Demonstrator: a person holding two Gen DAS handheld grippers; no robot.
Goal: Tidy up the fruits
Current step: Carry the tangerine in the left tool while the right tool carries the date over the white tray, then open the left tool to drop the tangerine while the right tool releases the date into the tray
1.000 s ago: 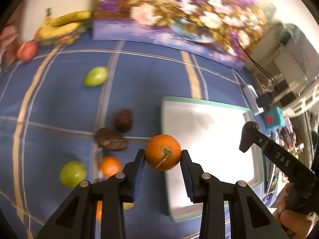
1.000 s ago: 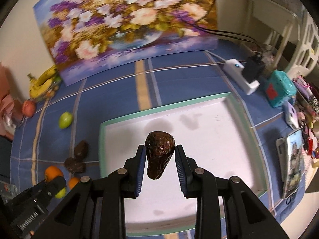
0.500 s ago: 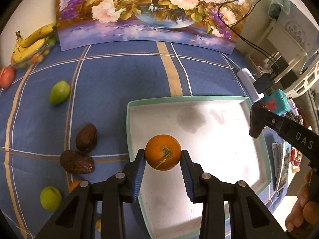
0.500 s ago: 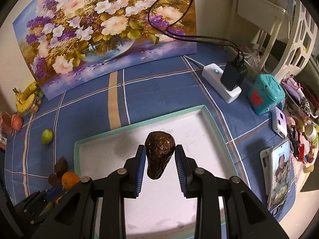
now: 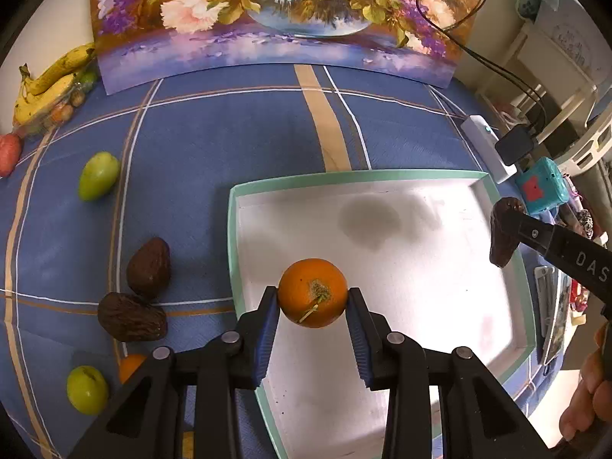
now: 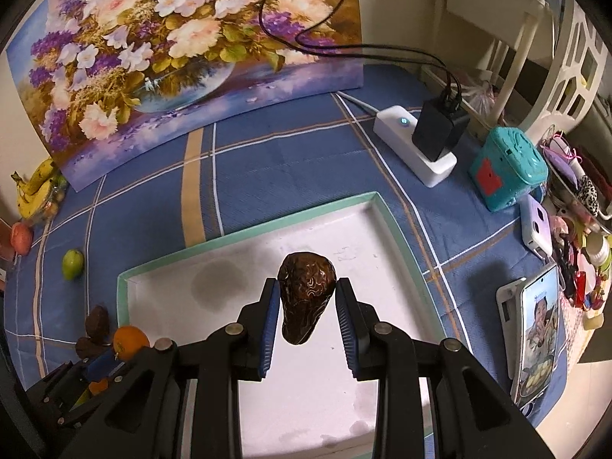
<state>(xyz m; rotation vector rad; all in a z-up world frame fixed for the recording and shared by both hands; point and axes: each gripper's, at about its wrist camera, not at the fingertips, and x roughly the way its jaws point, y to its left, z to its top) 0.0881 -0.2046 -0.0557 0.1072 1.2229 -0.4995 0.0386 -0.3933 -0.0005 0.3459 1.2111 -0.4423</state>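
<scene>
The white tray floor lies bare and open from above. Left of the tray, two brown fruits crowd the cloth.

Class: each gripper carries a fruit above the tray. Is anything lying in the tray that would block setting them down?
Nothing visible does. The orange and the brown fruit hang over the tray, whose white floor shows only stains and shadows.

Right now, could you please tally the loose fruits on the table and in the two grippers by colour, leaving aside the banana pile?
Orange: 2, one in the left gripper, one on the cloth.
Brown: 3, one in the right gripper, two on the cloth.
Green: 2.
Red: 1.
Total: 8.
</scene>
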